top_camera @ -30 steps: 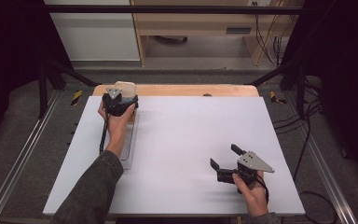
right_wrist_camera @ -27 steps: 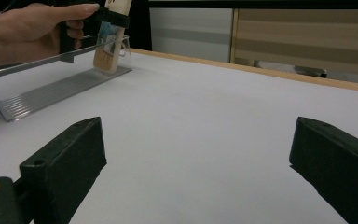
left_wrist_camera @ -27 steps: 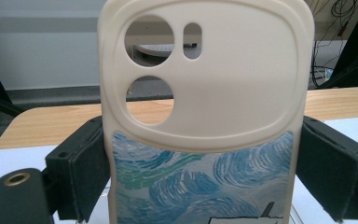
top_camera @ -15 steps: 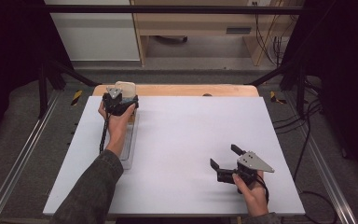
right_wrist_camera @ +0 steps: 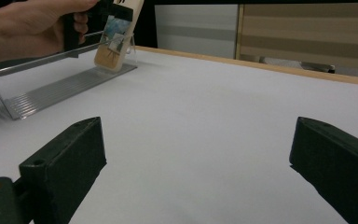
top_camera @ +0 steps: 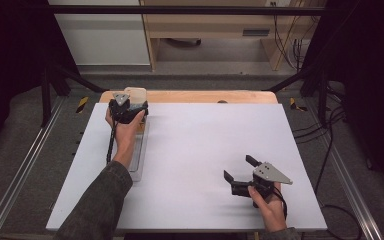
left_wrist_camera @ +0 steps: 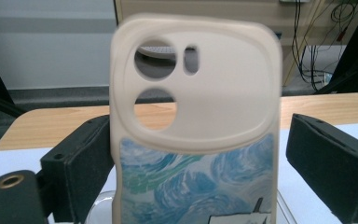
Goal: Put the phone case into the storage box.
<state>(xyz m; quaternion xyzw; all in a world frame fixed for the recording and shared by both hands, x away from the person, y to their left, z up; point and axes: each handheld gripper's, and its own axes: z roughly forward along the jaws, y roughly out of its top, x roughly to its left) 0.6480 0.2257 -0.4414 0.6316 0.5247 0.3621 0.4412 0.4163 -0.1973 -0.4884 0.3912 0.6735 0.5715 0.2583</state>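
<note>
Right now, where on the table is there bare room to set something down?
The white table top is bare across its middle and far right, between the clear stand and the right tongs. It is crowded only along the left, where the left tongs meet the phone case on that stand.

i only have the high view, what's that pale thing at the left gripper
Observer: A phone case, beige, with camera cutouts and a blue swirl print lower down.
Operator: is the gripper shut on it
Observer: No. In the left gripper view the left gripper is open: one jaw is beside the case edge, the other stands clear.
Operator: where does the case sit
Observer: In the right gripper view its lower end rests on a ribbed clear stand, tilted.
</note>
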